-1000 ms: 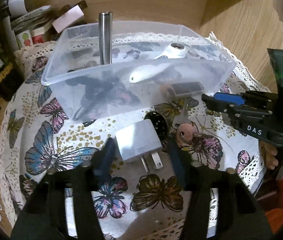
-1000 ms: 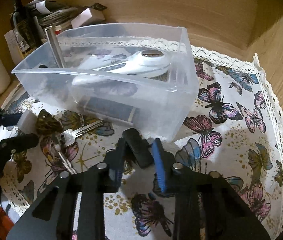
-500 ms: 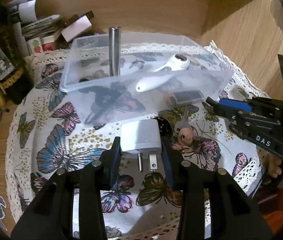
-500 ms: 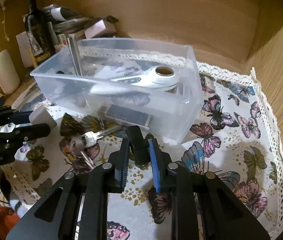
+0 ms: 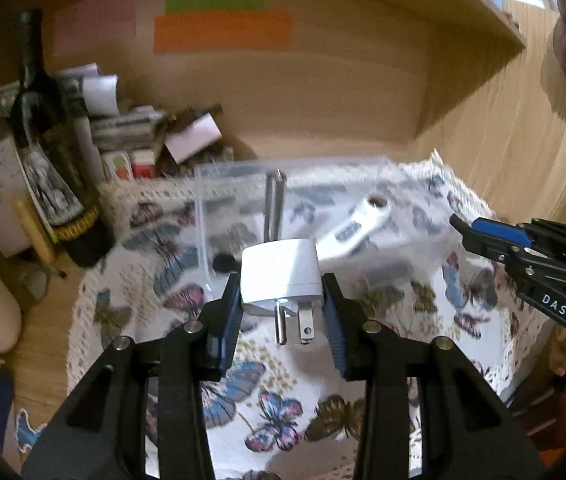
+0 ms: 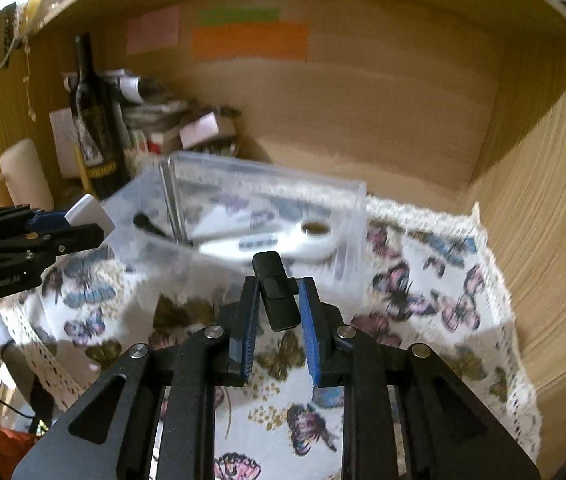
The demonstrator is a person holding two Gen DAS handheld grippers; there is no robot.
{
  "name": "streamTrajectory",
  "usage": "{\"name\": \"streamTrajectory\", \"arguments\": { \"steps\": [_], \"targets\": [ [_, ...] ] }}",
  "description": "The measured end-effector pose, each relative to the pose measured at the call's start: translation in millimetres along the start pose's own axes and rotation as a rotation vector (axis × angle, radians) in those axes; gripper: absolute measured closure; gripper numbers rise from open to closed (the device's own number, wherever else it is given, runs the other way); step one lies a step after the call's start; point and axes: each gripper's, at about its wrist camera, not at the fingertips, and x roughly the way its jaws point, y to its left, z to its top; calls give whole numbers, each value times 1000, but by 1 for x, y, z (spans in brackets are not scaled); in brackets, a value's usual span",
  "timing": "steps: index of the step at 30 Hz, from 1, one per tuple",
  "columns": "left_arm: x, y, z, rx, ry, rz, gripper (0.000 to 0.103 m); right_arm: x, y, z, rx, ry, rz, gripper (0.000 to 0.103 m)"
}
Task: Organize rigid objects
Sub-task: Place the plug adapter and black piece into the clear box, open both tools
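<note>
Our left gripper (image 5: 282, 312) is clamped on a white plug adapter (image 5: 281, 276), pads pressed to both its sides, prongs pointing back at the camera, and it hangs clear of the butterfly cloth (image 5: 271, 408). To its left we see a dark bottle (image 5: 55, 168) and stacked boxes and papers (image 5: 143, 136) against the wooden back wall. Just behind the adapter stands the clear plastic bin (image 6: 267, 200), with a metal rod (image 5: 274, 204) upright inside it and a white gadget (image 6: 283, 240) lying on its floor. Further right, our right gripper (image 6: 279, 308) is closed tight on a small black clip-shaped piece (image 6: 277, 292), also held above the cloth and near the bin's front wall, though blur hides its exact shape
</note>
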Motion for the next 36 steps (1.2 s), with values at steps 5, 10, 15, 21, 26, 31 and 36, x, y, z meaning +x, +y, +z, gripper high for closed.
{"name": "streamTrajectory", "arguments": {
  "steps": [5, 10, 15, 21, 26, 31, 36],
  "targets": [
    [-6, 6, 16, -4, -48, 16, 65, -6, -2, 16, -6, -57, -13, 85],
    [3, 13, 31, -9, -60, 31, 65, 2, -4, 29, 6, -77, -6, 84],
    [29, 20, 36, -18, -20, 38, 65, 26, -6, 37, 21, -48, 4, 84],
    [55, 24, 32, -12, 46, 29, 65, 59, -7, 37, 28, 22, 12, 84],
    [69, 25, 28, -15, 84, 15, 65, 78, -5, 34, 24, 92, 29, 84],
    [71, 21, 28, 7, 85, 4, 64, 87, 3, 32, 5, 121, 50, 84],
    [70, 17, 28, 28, 77, 17, 64, 88, 8, 34, -10, 129, 68, 84]
  ]
}}
